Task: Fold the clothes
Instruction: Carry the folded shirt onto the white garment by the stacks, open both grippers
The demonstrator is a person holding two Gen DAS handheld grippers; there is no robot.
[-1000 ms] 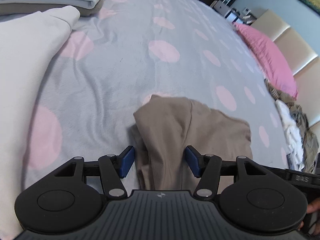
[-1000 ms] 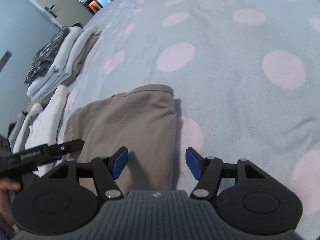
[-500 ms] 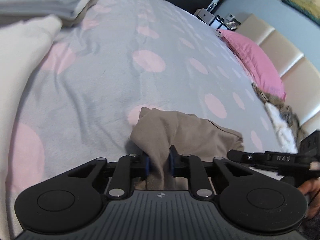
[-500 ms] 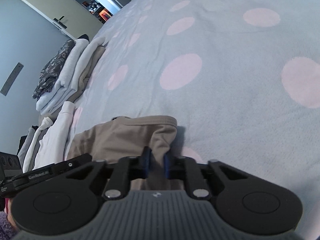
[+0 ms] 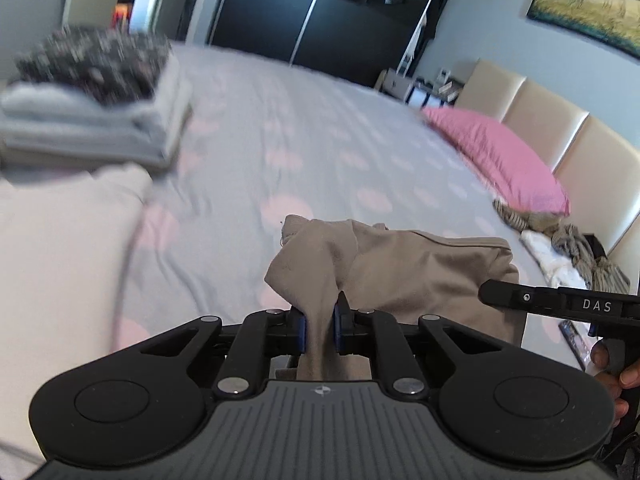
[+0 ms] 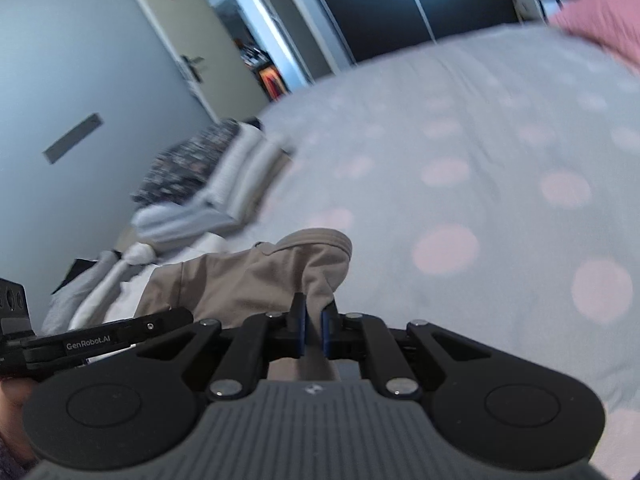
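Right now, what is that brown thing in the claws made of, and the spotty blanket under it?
The brown garment looks like thin, matte woven cloth, maybe cotton: it creases sharply and droops where the left claw and right claw pinch it, and a stitched seam runs along its edge. The spotty blanket looks like soft fleece, with a fuzzy, dull surface and gentle wrinkles, though blur leaves that unsure.

A home bedroom. A wide bed (image 5: 320, 152) lies under a grey cover with pink dots, with a pink pillow (image 5: 500, 160) against a padded cream headboard (image 5: 560, 136). A framed painting (image 5: 584, 4) hangs on the wall, dark sliding wardrobe doors (image 5: 280, 12) stand behind, and folded laundry (image 5: 100, 120) is stacked on the bed.
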